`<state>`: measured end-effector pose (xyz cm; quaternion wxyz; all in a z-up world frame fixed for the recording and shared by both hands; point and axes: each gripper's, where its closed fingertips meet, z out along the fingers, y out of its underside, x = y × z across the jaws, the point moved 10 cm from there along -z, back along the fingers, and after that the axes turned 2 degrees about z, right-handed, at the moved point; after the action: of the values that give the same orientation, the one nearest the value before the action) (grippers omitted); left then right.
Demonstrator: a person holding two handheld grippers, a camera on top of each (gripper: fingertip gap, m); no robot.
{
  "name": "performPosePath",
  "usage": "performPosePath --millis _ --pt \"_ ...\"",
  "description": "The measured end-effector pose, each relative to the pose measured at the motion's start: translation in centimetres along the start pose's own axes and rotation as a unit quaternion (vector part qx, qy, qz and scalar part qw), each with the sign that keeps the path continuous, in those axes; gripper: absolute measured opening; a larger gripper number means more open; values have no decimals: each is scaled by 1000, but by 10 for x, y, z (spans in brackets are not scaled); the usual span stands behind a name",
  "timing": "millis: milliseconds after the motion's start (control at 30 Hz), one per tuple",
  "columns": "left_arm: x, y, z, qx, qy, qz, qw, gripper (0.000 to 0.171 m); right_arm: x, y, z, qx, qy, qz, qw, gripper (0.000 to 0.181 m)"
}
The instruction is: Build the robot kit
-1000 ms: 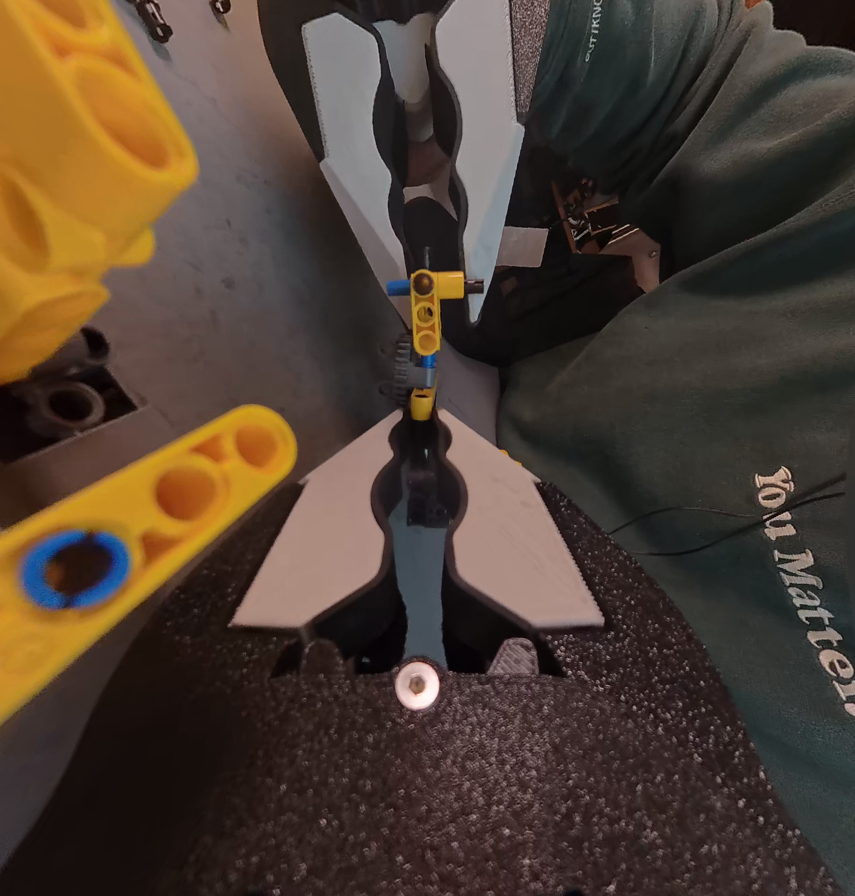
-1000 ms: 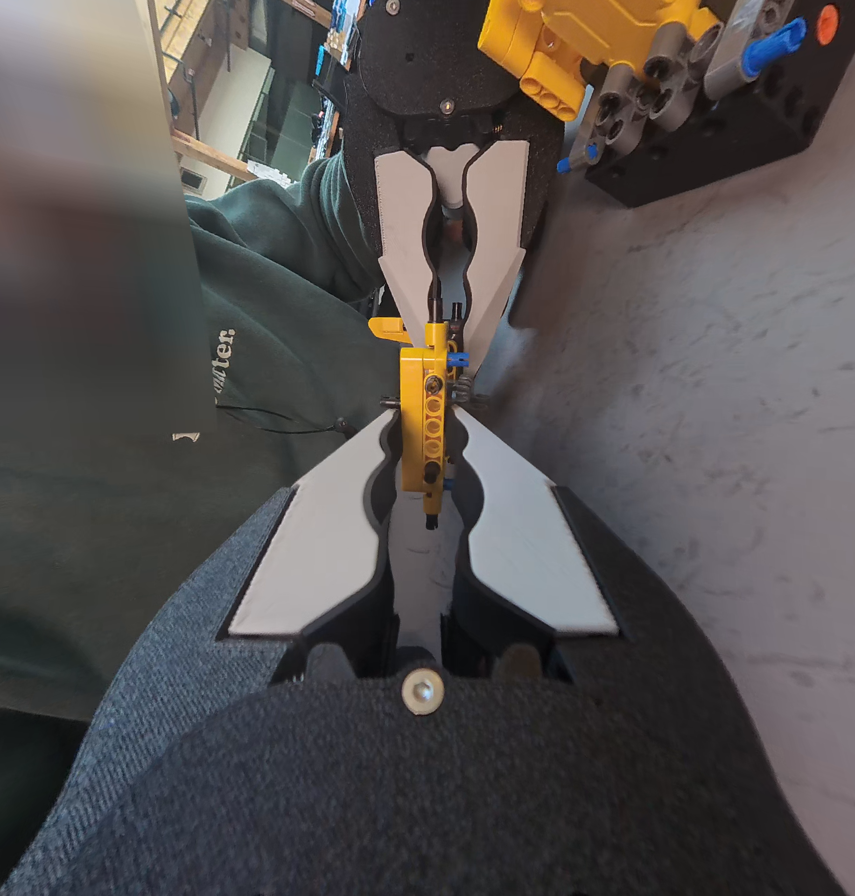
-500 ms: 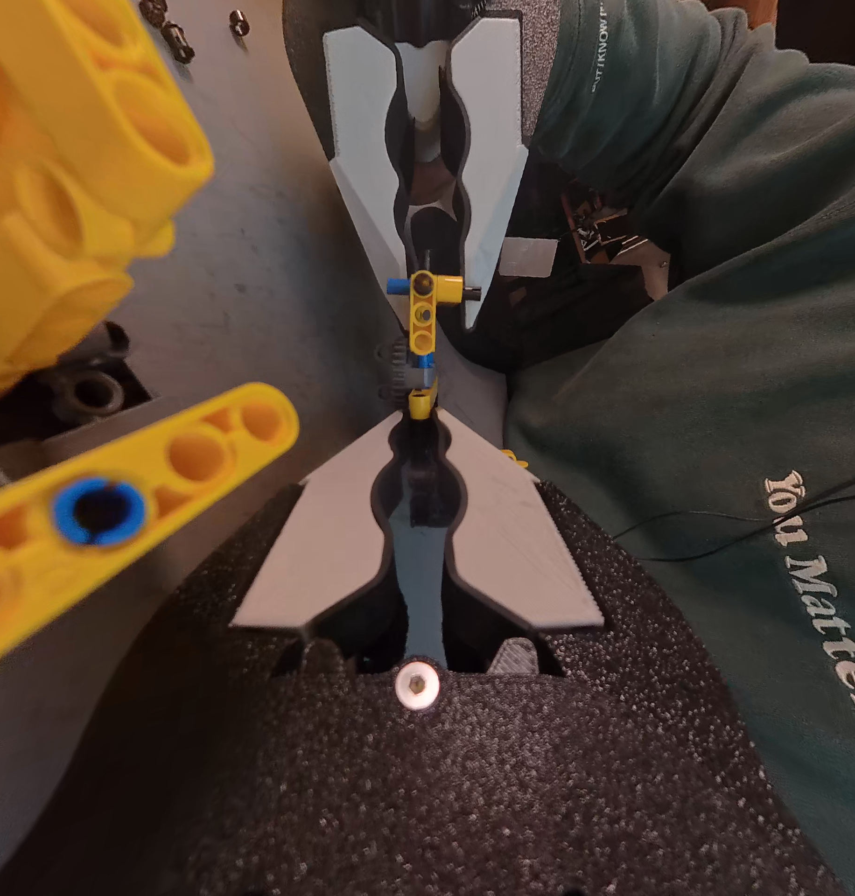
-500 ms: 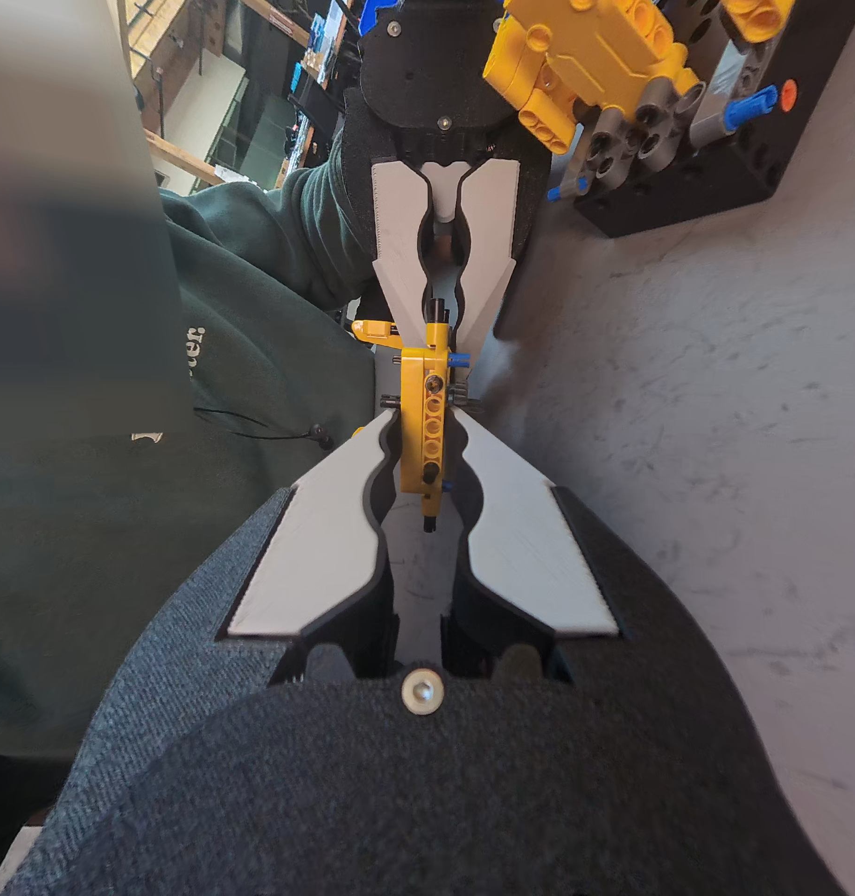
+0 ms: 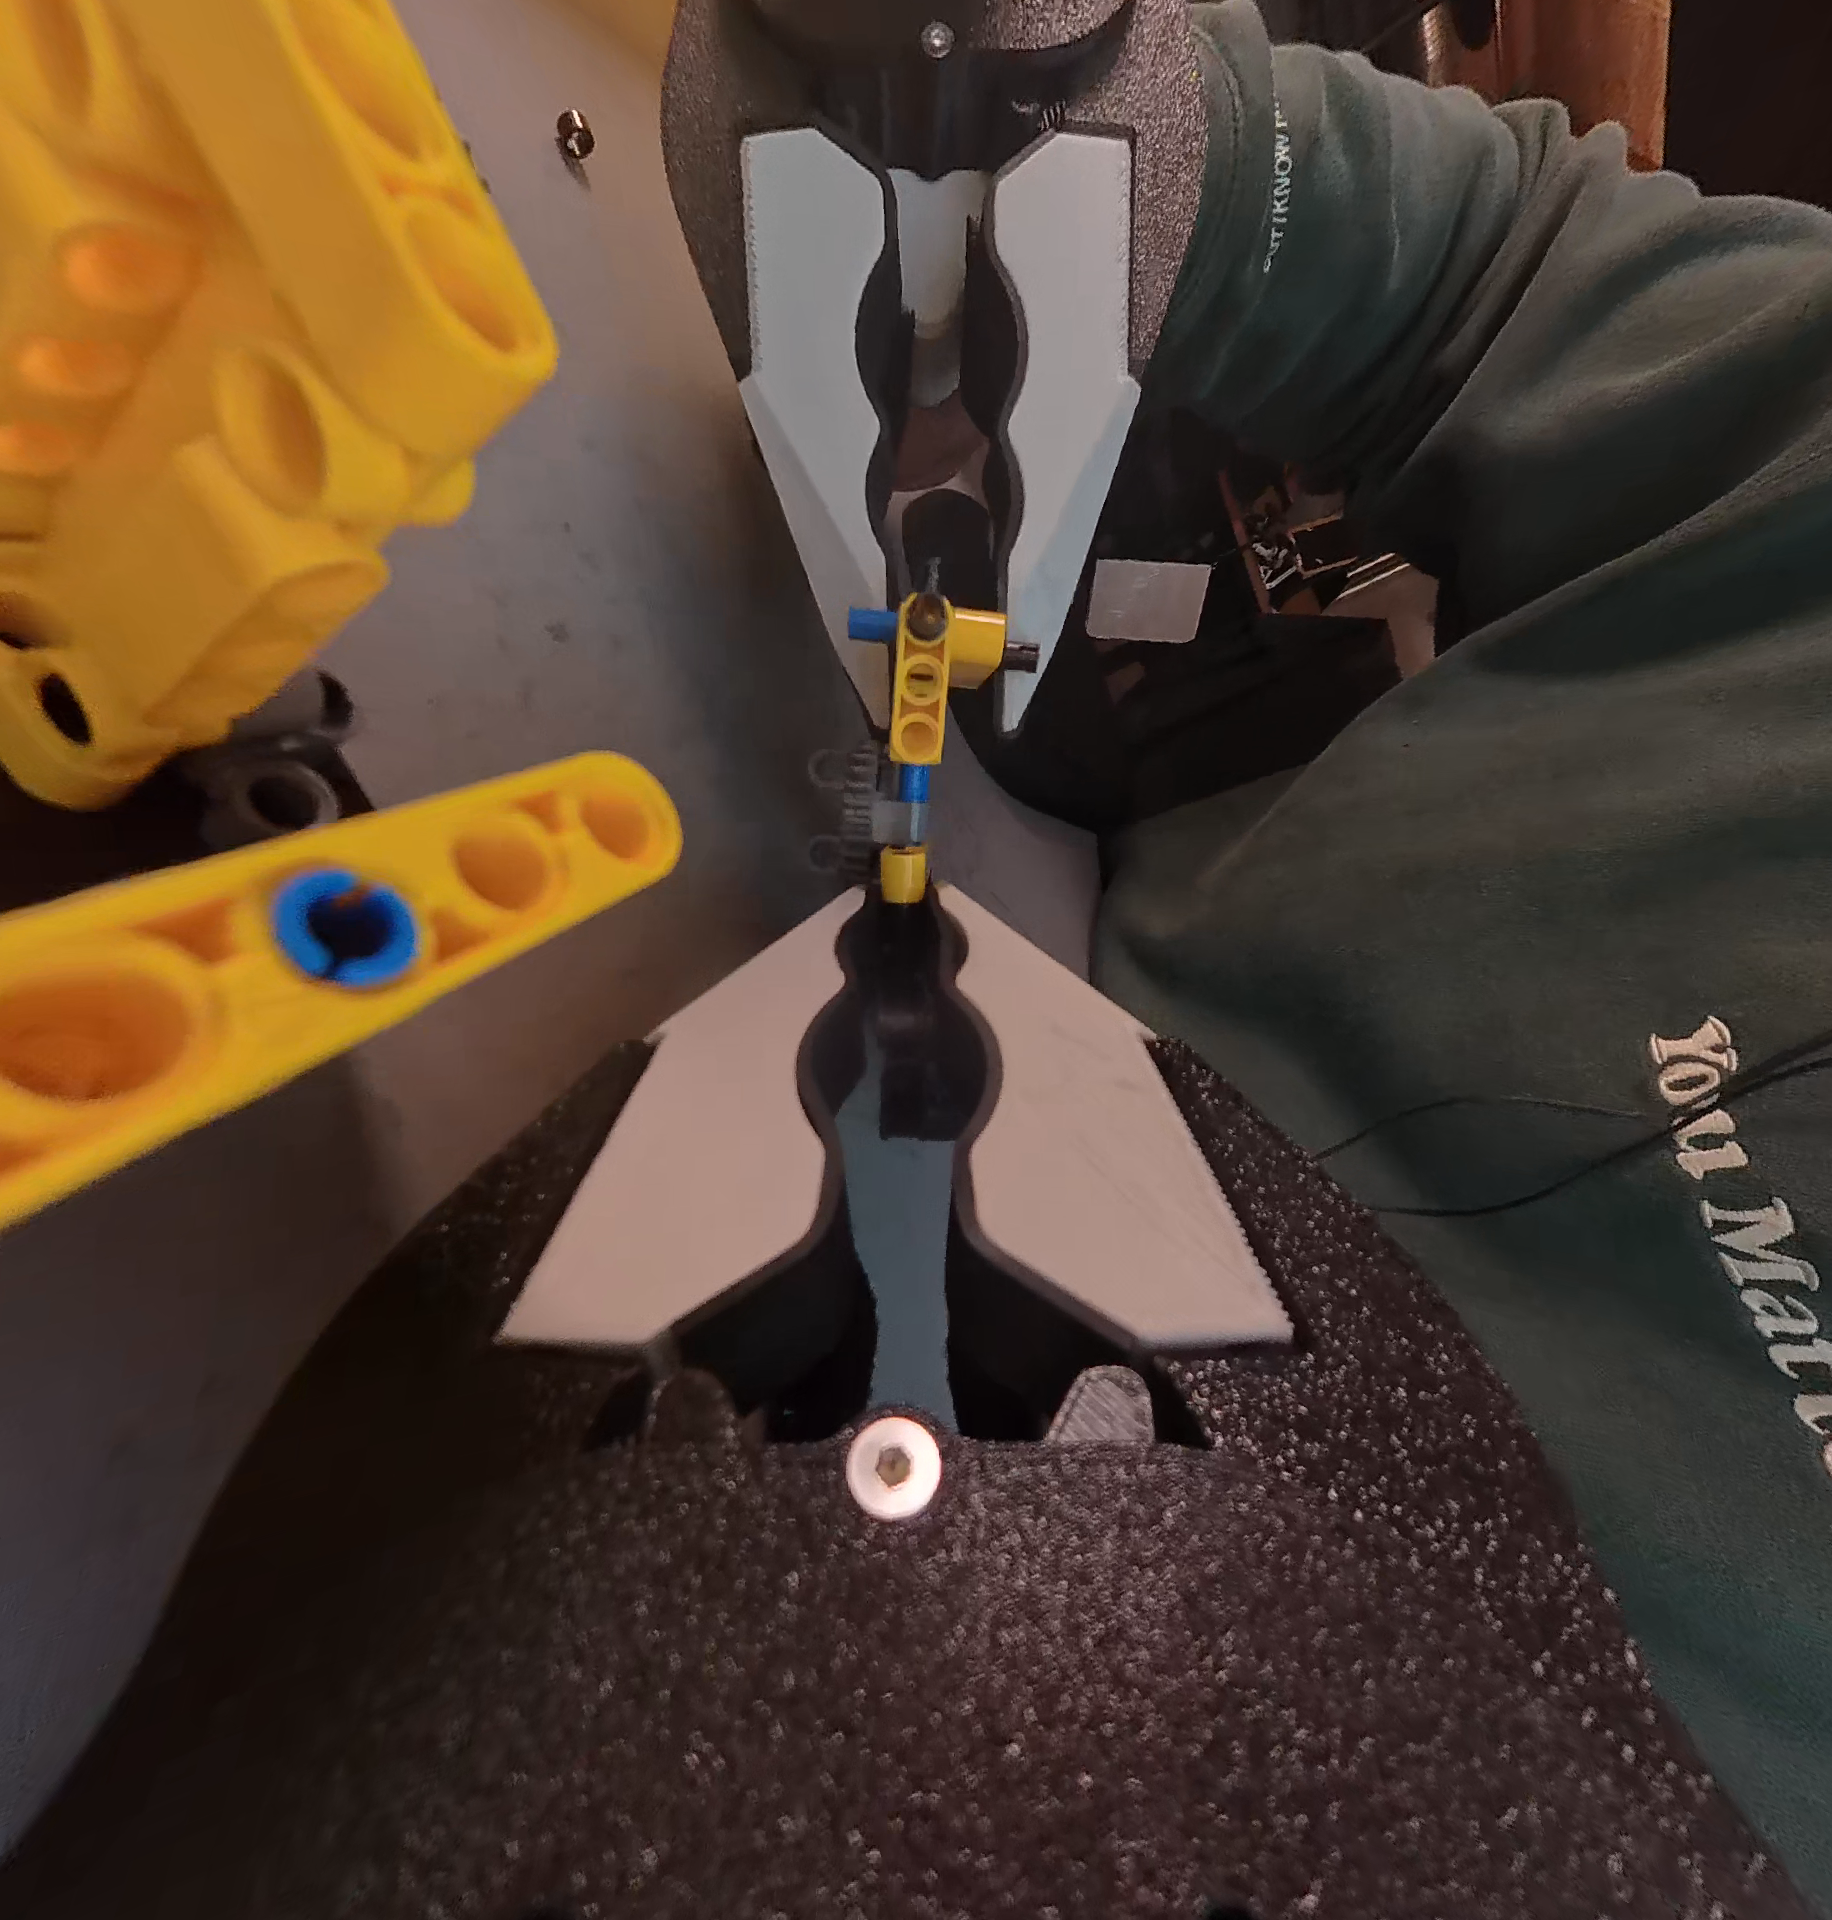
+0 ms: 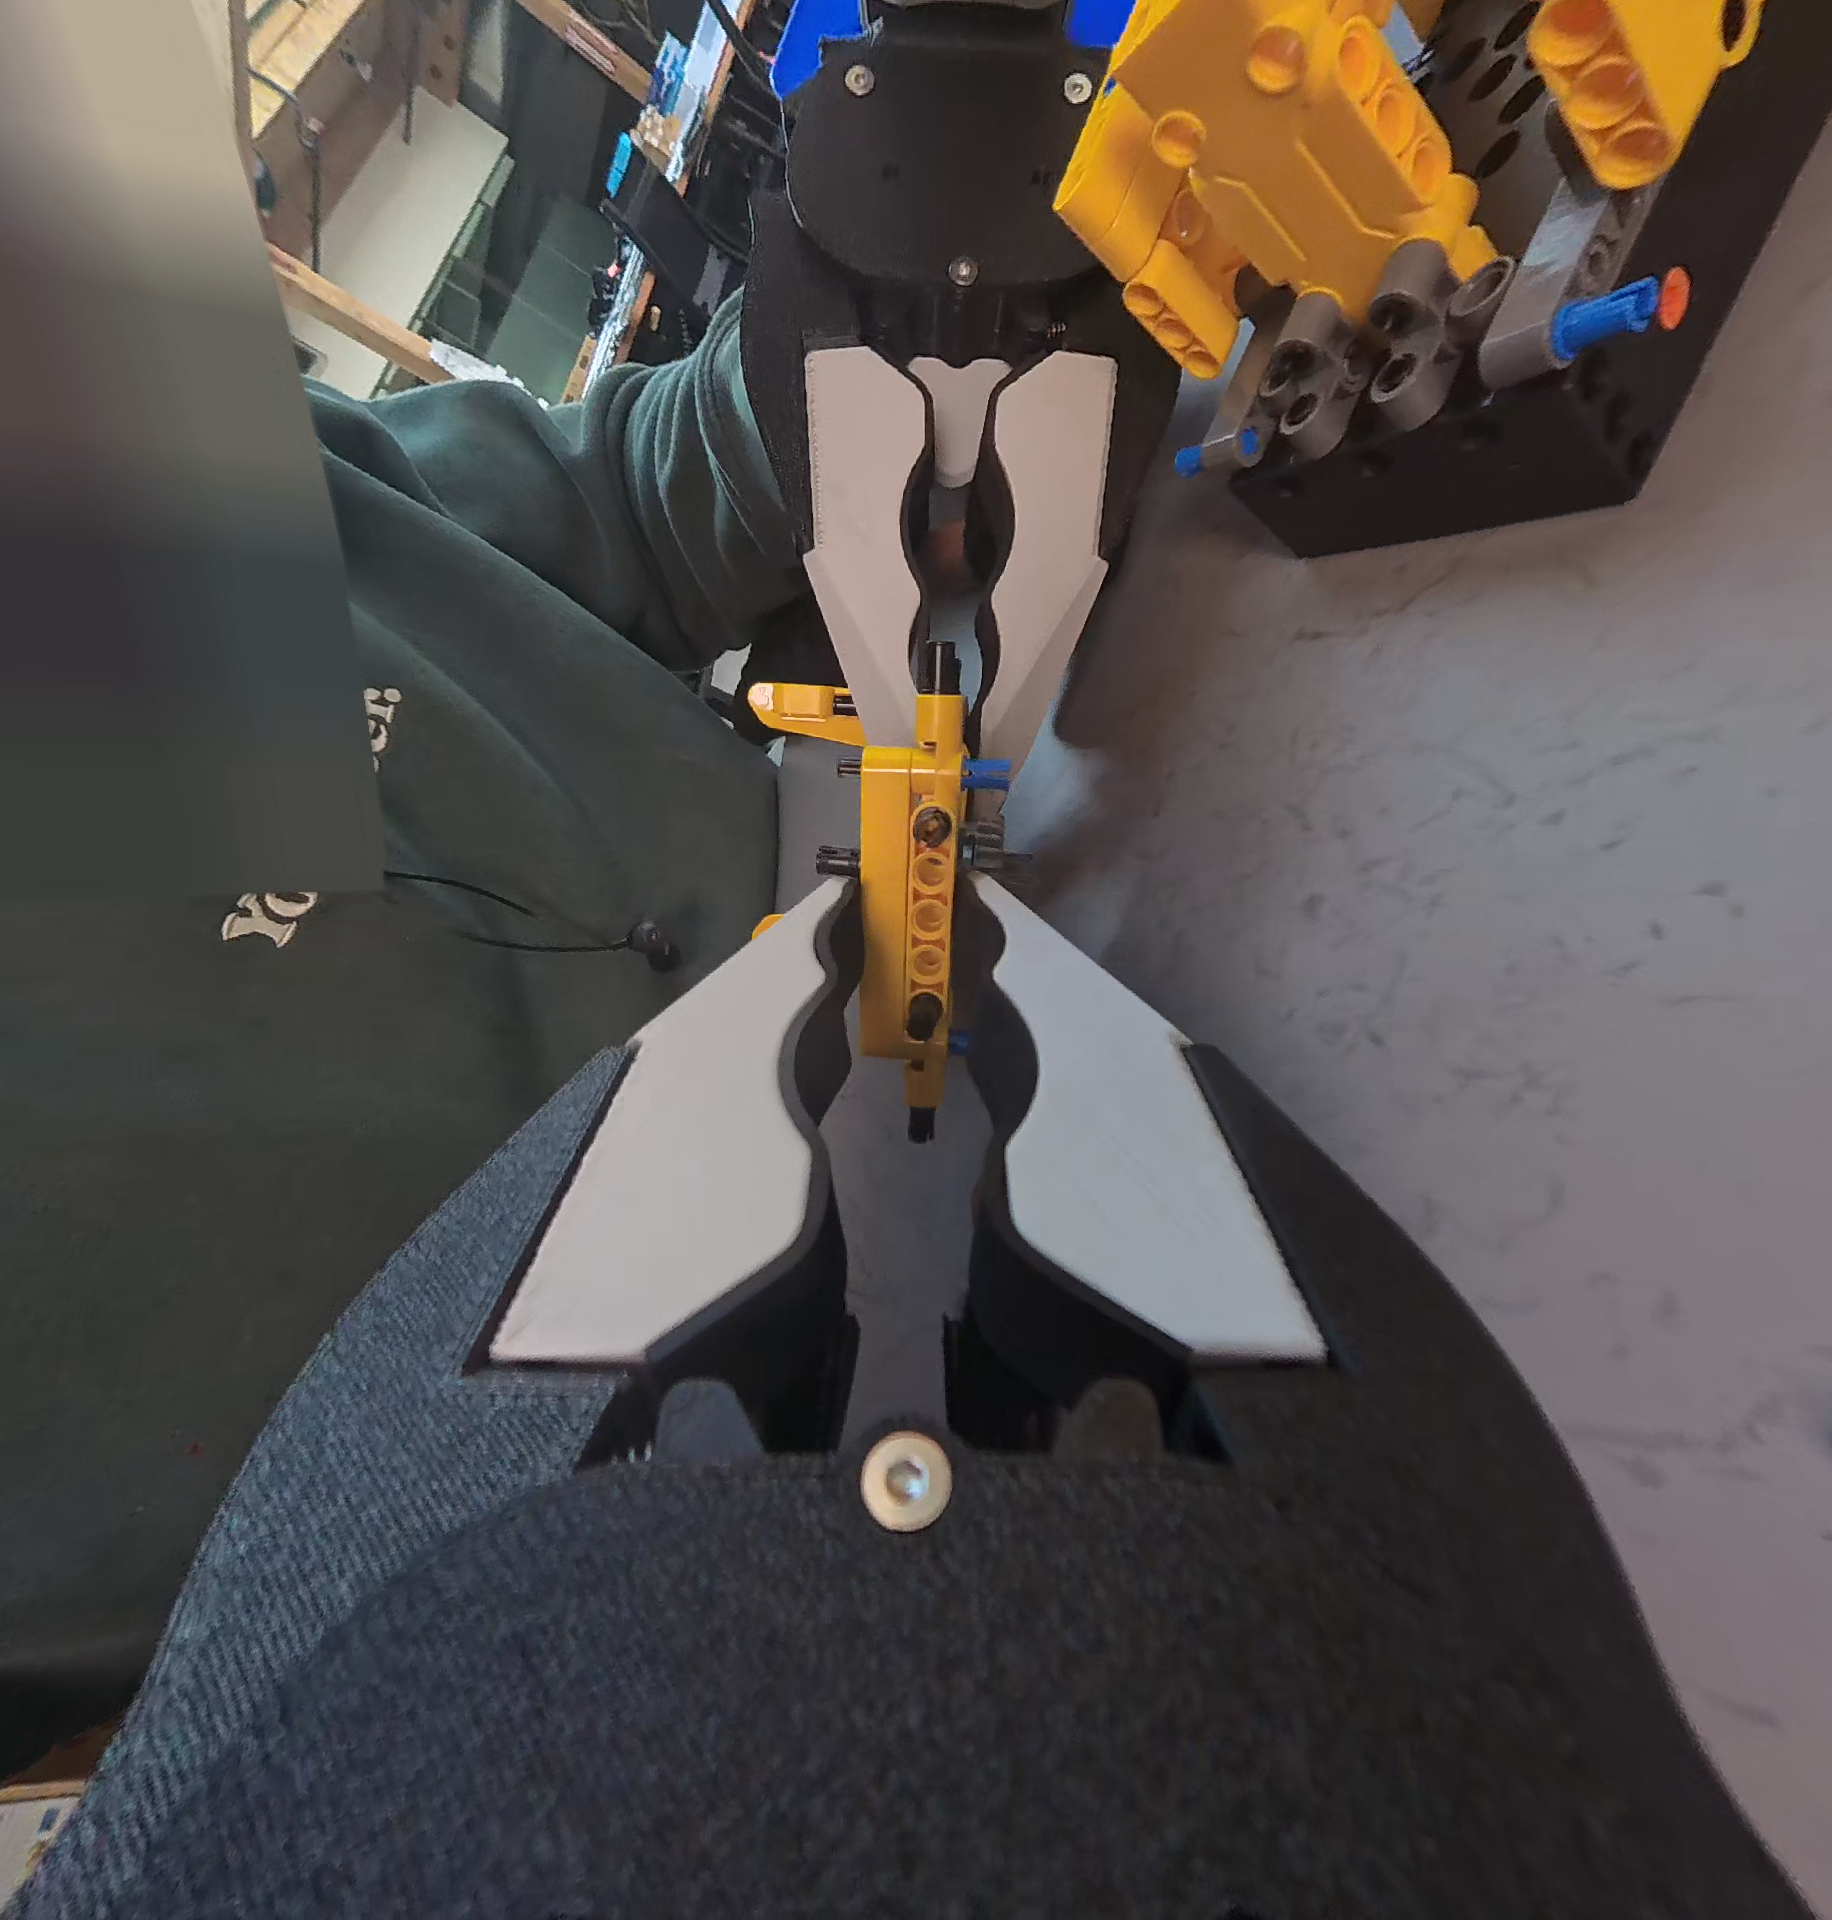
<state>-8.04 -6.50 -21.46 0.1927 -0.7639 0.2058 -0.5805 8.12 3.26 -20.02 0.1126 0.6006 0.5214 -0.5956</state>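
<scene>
Facing each other tip to tip, two hand-held grippers are seen over one mottled grey tabletop [image 6: 1463, 935], which lies bare and open beside them. One large yellow-and-grey brick model [image 6: 1338, 197] is mounted on a black block at the table's far edge. One small yellow beam assembly [image 6: 917, 925], studded with round holes and black and blue pins, is clamped from opposite ends by the right gripper [image 6: 917, 904] and the left gripper [image 5: 901, 904], each closed upon it.

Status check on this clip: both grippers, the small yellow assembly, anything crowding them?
Left gripper and right gripper both shut on the small yellow assembly, tip to tip, above the grey table. Big yellow model on its black base, apart from the jaws.
</scene>
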Motion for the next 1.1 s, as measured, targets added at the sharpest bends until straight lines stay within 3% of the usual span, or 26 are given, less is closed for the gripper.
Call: performPosePath --millis 300,633,900,1100 --pt "-1 2 2 -13 -17 2 1000 2 11 4 2 9 -17 29 999 15" --pt "-1 1 3 -15 10 -8 1000 3 6 9 1 6 -47 36 998 15" --pt "-2 1 2 -16 -5 -10 1000 3 2 5 2 -10 20 -24 999 15" --pt "-2 1 1 -14 -7 -11 1000 3 5 4 3 -8 23 -26 999 15"
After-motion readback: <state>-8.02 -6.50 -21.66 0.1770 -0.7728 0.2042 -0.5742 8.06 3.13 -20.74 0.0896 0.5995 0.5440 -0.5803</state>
